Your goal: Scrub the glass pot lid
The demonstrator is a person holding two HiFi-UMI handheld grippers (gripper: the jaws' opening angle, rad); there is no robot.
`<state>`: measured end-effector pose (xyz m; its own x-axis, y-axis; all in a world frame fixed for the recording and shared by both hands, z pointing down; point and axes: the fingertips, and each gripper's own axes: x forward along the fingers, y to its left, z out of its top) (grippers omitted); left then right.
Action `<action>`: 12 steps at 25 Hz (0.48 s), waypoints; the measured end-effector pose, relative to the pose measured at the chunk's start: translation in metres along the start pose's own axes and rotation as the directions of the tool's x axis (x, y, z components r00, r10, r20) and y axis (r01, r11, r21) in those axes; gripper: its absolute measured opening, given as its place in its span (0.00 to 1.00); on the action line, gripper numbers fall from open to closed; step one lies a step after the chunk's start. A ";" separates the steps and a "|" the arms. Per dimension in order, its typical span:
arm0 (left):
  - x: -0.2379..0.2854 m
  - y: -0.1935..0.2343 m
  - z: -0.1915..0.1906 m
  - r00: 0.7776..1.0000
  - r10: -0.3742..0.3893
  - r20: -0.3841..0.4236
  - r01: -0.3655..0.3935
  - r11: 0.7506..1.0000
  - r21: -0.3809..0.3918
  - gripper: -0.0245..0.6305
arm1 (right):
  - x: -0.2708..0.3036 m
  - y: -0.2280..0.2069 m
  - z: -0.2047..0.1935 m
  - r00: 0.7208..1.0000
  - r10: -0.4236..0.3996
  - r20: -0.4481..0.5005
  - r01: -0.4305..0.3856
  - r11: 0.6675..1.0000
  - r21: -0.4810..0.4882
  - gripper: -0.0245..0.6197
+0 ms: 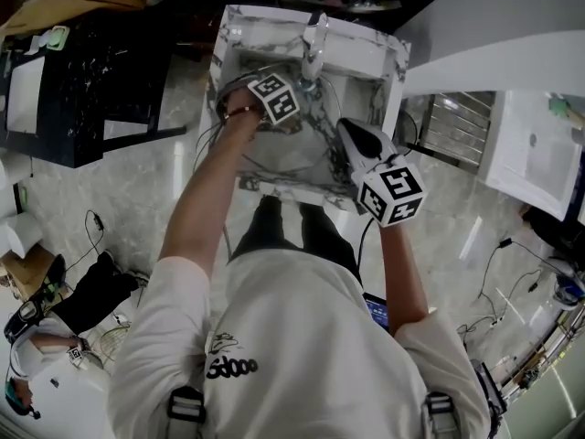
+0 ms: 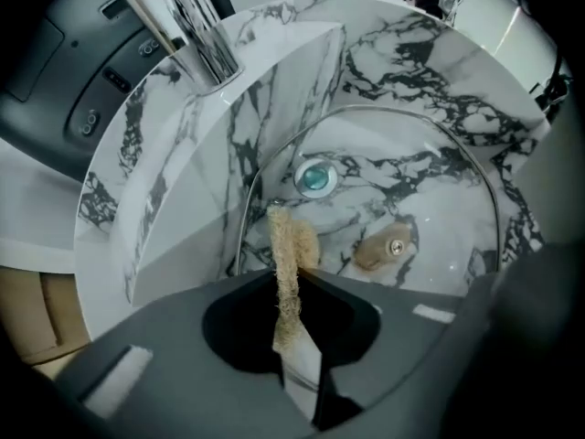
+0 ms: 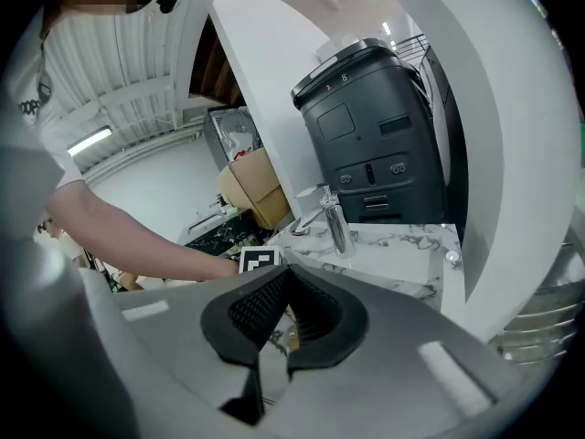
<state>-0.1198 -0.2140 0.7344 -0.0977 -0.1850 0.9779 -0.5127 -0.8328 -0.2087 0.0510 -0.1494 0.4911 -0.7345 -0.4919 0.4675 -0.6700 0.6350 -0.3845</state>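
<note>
Pinching a tan, fibrous loofah strip (image 2: pixel 288 245) edge-on, the left gripper (image 2: pixel 291 282) has its fingers closed on the strip's lower part, and the free end stands up past the fingertips. Just beyond that end lies the glass pot lid (image 2: pixel 430 208), tilted inside the marble sink (image 2: pixel 411 53). Its metal rim arcs around ahead of the fingers, and its tan knob (image 2: pixel 388 245) sits a little to their right. Whether the loofah touches the glass cannot be told. Farther out are the sink's drain (image 2: pixel 315 176) and, up to the left, the chrome faucet (image 2: pixel 187 35).

The right gripper (image 3: pixel 288 269) has its fingers pressed together at the tips. The lid's knob shows through the slit below them, so this gripper hovers close over the lid. A grip on the rim cannot be confirmed.

No suds or running water show. The scrubbing looks barely begun or only partly done, with most of the glass yet to cover.
</note>
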 end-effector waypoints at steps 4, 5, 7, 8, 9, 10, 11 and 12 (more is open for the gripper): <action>-0.001 -0.002 0.020 0.998 0.003 0.063 -0.002 1.000 -0.010 0.11 | -0.002 0.002 -0.002 1.000 -0.009 0.001 0.009 1.000 0.001 0.04; -0.002 -0.004 0.026 0.997 0.007 0.079 -0.007 1.000 -0.001 0.11 | -0.002 0.002 -0.003 1.000 -0.013 0.001 0.013 1.000 0.002 0.04; -0.004 -0.009 0.037 0.994 0.014 0.111 -0.018 0.999 0.029 0.11 | -0.004 0.003 -0.003 1.000 -0.021 0.005 0.021 1.000 0.008 0.04; -0.006 -0.013 0.042 0.992 0.015 0.125 -0.021 0.999 0.044 0.11 | -0.006 0.003 -0.003 1.000 -0.025 0.007 0.025 1.000 0.010 0.04; -0.007 -0.017 0.048 0.990 0.014 0.139 -0.022 0.998 0.058 0.11 | -0.007 0.003 -0.003 1.000 -0.029 0.009 0.029 1.000 0.012 0.04; -0.008 -0.021 0.053 0.988 0.011 0.152 -0.022 0.997 0.071 0.11 | -0.008 0.003 -0.003 0.999 -0.034 0.011 0.034 0.999 0.013 0.04; -0.009 -0.026 0.058 0.986 0.006 0.164 -0.020 0.996 0.083 0.11 | -0.009 0.003 -0.003 0.999 -0.040 0.014 0.039 0.999 0.015 0.04; -0.010 -0.032 0.062 0.985 0.001 0.175 -0.018 0.995 0.094 0.11 | -0.011 0.003 -0.003 0.999 -0.046 0.017 0.046 0.999 0.016 0.04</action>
<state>-0.0494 -0.2184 0.7303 0.0520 -0.2744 0.9602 -0.4283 -0.8747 -0.2268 0.0576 -0.1405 0.4867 -0.7047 -0.5305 0.4711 -0.7045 0.6023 -0.3755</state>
